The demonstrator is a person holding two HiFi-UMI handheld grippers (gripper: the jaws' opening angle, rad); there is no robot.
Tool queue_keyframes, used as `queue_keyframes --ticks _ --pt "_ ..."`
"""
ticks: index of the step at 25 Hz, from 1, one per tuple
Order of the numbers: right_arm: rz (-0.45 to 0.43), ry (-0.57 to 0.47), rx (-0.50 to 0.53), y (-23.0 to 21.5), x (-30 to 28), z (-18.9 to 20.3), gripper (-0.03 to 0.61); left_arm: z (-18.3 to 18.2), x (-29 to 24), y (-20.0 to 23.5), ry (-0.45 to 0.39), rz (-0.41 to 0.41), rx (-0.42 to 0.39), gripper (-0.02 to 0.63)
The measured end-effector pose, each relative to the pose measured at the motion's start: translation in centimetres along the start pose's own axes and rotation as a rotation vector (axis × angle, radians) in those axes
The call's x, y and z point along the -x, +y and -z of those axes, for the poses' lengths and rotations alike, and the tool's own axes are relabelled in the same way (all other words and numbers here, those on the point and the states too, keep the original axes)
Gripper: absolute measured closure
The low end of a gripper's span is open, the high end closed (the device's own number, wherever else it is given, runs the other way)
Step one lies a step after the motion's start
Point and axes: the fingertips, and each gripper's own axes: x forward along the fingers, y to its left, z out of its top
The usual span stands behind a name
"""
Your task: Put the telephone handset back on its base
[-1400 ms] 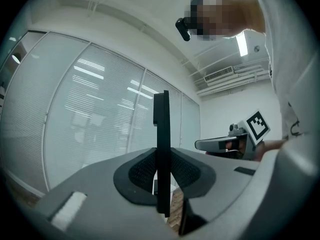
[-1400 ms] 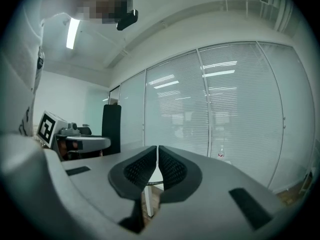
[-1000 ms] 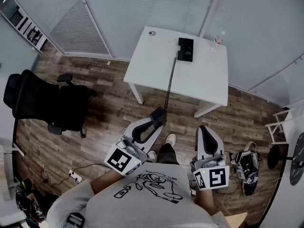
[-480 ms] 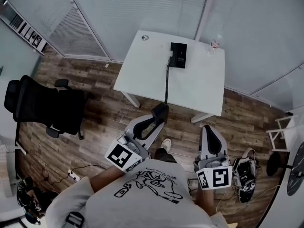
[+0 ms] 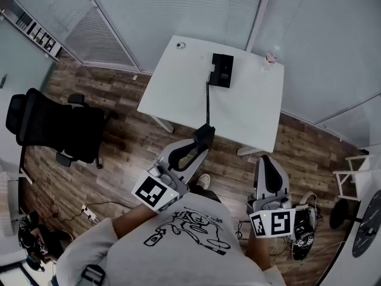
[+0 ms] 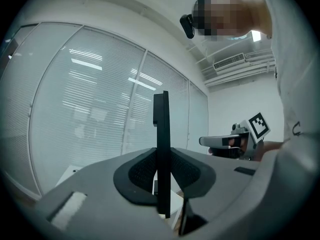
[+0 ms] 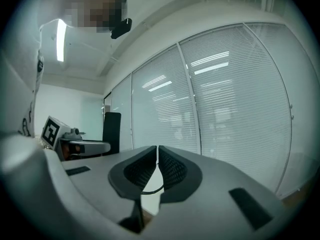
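- The left claw (image 5: 201, 143) is clamped on the telephone handset (image 5: 204, 133). Its own view shows the handset as a thin dark slab standing upright between the pressed pads.
- The handset hangs in the air at the tip of that claw, near the front edge of the white table (image 5: 178, 97). Its cord (image 5: 207, 103) runs ahead from it across the tabletop.
- The base (image 5: 222, 70) lies well ahead of the left claw, toward the far side of the table, at the other end of the cord.
- The right claw (image 5: 271, 167) is off to the right of the left one and well apart from it. Its jaws are together with nothing held.
- A black office chair (image 5: 50, 127) stands far to the left of both claws.
- By my reading, the task is partly done: the handset is gripped and lifted. Still to do are carrying it forward over the table, lining it up with the base and setting it down.
- Only the head view shows the base, the table and the gap left to cross.
- The left gripper view shows the grip itself, but only window blinds beyond it.
- The right gripper view shows its own closed jaws, with the left claw and handset off to its left.
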Motion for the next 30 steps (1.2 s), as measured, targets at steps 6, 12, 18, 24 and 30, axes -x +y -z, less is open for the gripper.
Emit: queue_keyframes --ticks 6,12,18,24,30 --pt "-0.011 0.023 -0.016 -0.9 -1.7 1.2 0.569 0.7 -1.7 1.5 0.012 -0.005 0.013 0.54" --pt "-0.015 0.032 -0.005 -1.6 -3.8 1.2 0.569 1.1 -3.6 3.3 0.01 0.005 0.031 0.54" --pt "-0.02 0.041 0.011 -3.0 -8.5 0.5 0.569 0.6 -6.3 7.0 -0.003 0.001 0.047 0.54" --pt "-0.063 0.061 0.038 -3.1 -15.4 0.3 0.569 0.4 -8.6 12.5 0.002 -0.012 0.069 0.54" --pt "-0.072 0.074 0.052 -3.1 -21.8 -0.4 0.569 0.3 -11.2 17.6 0.03 0.016 0.112 0.54"
